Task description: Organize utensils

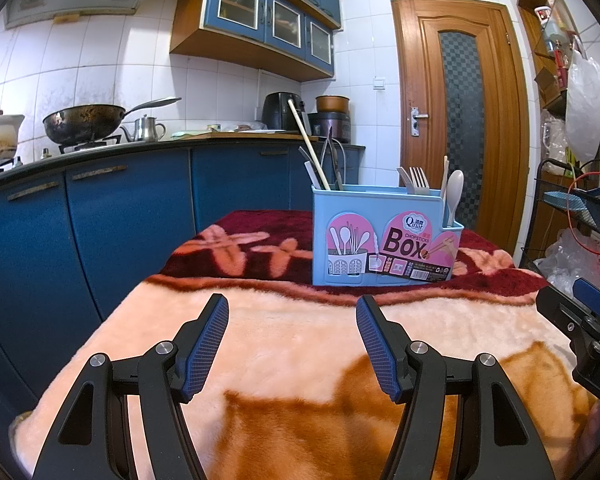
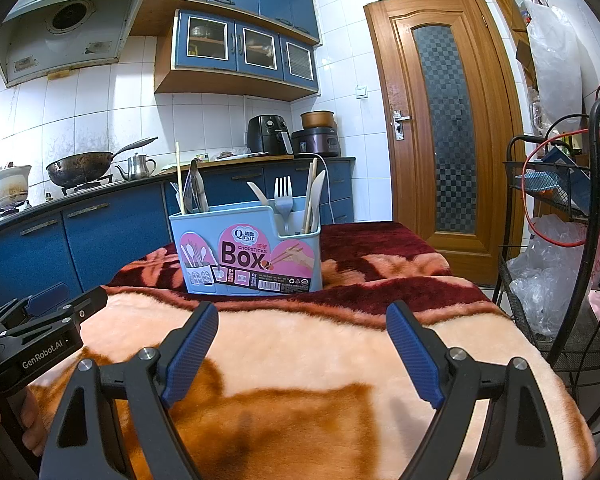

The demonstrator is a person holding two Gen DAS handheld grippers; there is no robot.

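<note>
A light blue chopsticks box [image 1: 384, 236] [image 2: 248, 250] stands upright on a plush blanket-covered table [image 1: 300, 332] [image 2: 308, 344]. Forks [image 1: 418, 180] [image 2: 283, 196], a white spoon [image 1: 454, 194], chopsticks [image 1: 308, 148] [image 2: 179, 178] and other utensils stick up from its compartments. My left gripper [image 1: 292, 320] hovers open over the blanket, short of the box, nothing between its fingers. My right gripper [image 2: 302, 328] is open too, also short of the box and empty. Each gripper shows at the edge of the other's view.
A blue-cabinet counter with a wok [image 1: 84, 122] [image 2: 80, 168], kettle [image 1: 146, 128] and air fryer [image 2: 266, 134] runs behind and left. A wooden door [image 1: 458, 120] [image 2: 440, 128] stands beyond. A black wire rack with plastic bags [image 2: 552, 280] crowds the table's right side.
</note>
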